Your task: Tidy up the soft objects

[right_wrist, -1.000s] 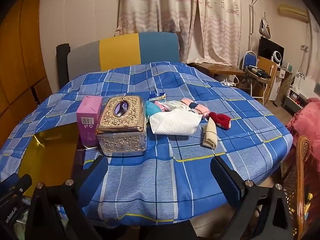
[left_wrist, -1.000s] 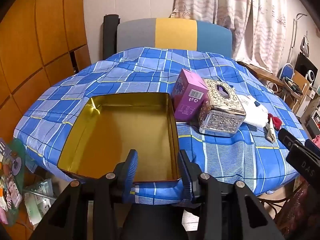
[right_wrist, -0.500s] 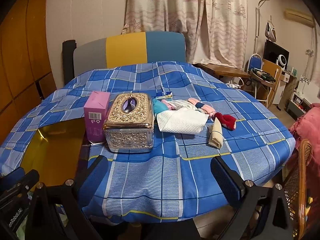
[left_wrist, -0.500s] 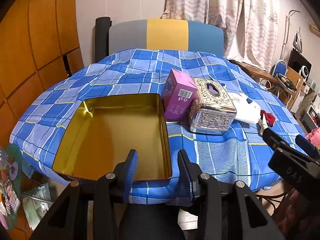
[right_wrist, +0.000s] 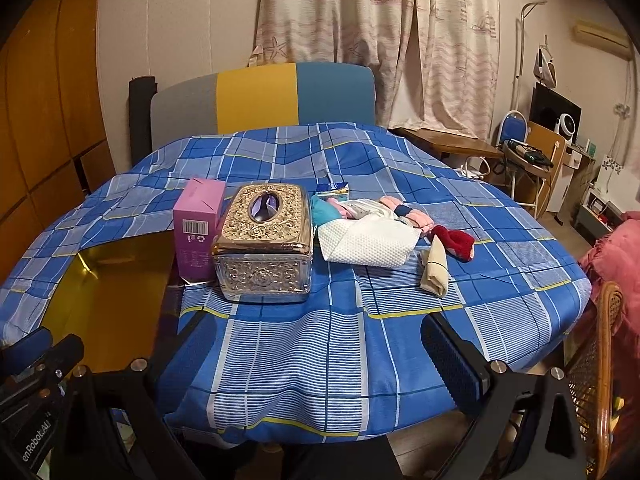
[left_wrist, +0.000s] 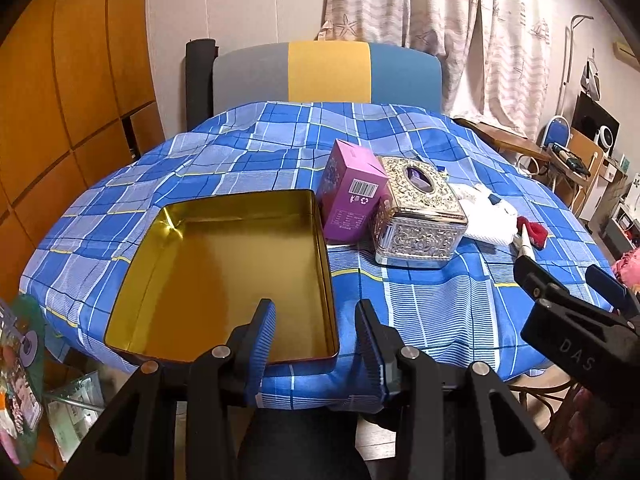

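Note:
A pile of soft things lies right of the tissue box: a white mesh cloth (right_wrist: 368, 242), a teal piece (right_wrist: 323, 210), pink socks (right_wrist: 408, 214), a red sock (right_wrist: 454, 240) and a beige folded sock (right_wrist: 434, 270). An empty gold tin (left_wrist: 224, 276) sits at the table's near left, and shows in the right wrist view (right_wrist: 108, 276). My left gripper (left_wrist: 316, 344) is open and empty over the tin's near right corner. My right gripper (right_wrist: 320, 364) is wide open and empty at the table's near edge, short of the pile.
A purple carton (right_wrist: 199, 230) and an ornate silver tissue box (right_wrist: 266, 240) stand between the tin and the pile. The blue checked tablecloth (right_wrist: 320, 344) hangs over the table edge. A wicker chair (right_wrist: 592, 364) stands at the right, a padded chair (right_wrist: 264, 100) behind the table.
Both grippers have drawn back and risen a little, so the table looks lower and farther in both views. Their jaws stay as they were. Nothing on the table moved.

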A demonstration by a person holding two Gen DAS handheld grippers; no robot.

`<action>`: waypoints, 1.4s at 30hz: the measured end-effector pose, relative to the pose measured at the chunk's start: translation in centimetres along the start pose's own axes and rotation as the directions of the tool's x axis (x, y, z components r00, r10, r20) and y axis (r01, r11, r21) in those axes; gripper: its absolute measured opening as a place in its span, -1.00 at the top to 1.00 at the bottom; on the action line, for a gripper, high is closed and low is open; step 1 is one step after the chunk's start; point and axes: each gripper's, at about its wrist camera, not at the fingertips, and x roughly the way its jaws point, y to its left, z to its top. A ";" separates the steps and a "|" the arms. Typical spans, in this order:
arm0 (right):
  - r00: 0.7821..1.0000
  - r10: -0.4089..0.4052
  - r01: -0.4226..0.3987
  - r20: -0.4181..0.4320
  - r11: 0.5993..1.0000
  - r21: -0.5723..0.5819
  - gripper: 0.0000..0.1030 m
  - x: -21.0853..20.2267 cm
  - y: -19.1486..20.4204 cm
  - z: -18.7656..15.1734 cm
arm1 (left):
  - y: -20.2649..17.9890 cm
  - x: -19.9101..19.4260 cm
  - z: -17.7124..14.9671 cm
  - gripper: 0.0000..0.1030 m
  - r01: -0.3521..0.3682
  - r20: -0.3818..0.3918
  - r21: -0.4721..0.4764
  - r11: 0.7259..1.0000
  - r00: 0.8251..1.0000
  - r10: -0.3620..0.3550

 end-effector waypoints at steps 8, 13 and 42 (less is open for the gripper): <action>1.000 0.002 -0.002 -0.004 1.000 -0.005 -1.00 0.1 0.1 -0.2 | -0.1 0.2 -0.1 0.20 -0.003 -0.006 0.003 1.000 1.000 0.004; 1.000 -0.001 0.001 -0.005 1.000 -0.002 -1.00 0.1 0.0 -0.2 | -0.2 0.3 -0.2 0.20 -0.006 -0.008 0.003 1.000 1.000 0.006; 1.000 -0.015 0.016 -0.028 0.999 0.038 -1.00 0.8 -1.3 0.1 | -0.4 1.3 0.3 0.20 -0.049 -0.020 0.003 0.999 0.999 0.049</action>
